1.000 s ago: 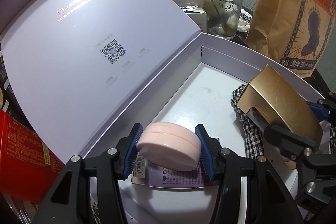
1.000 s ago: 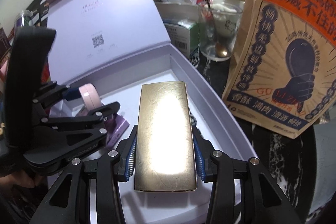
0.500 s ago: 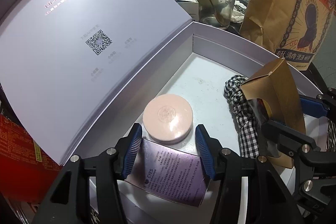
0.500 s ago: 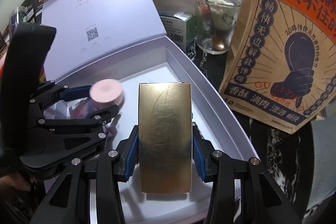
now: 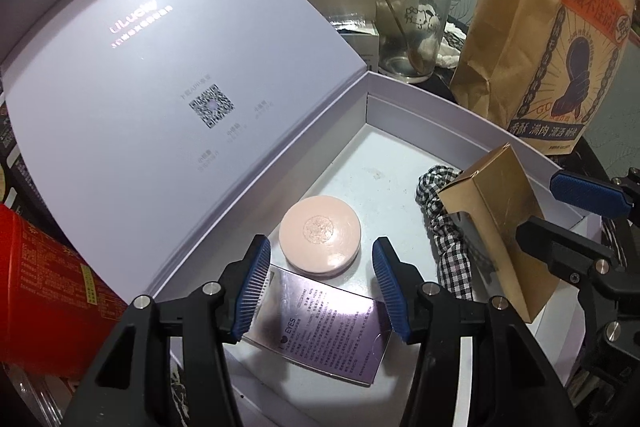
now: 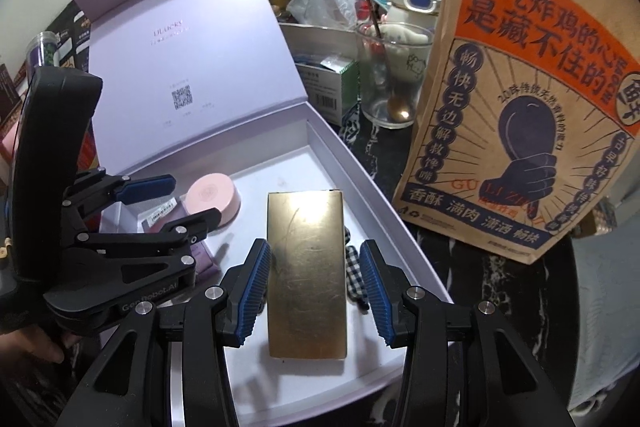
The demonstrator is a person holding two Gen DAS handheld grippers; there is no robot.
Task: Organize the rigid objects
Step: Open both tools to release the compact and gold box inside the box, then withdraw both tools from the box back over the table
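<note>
2 grippers over open lilac cardboard box [image 5: 400, 95]: left gripper [image 5: 320, 283] spread, empty above round pink compact [image 5: 320, 233] lying inside; right gripper [image 6: 310, 291] loosely bracketing flat gold carton [image 6: 306, 275], likely for stowing alongside.

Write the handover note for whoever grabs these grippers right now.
Left gripper: open, empty, above the near end of the white box.
Right gripper: gold box between the jaws; a slit shows at one pad, so check the grip.
In the white box: pink compact lying flat, partly on the purple packet; checked cloth beside them.
Done: compact and packet are in.
Left: set the gold box down inside, probably by the cloth, then likely close the lid.
</note>
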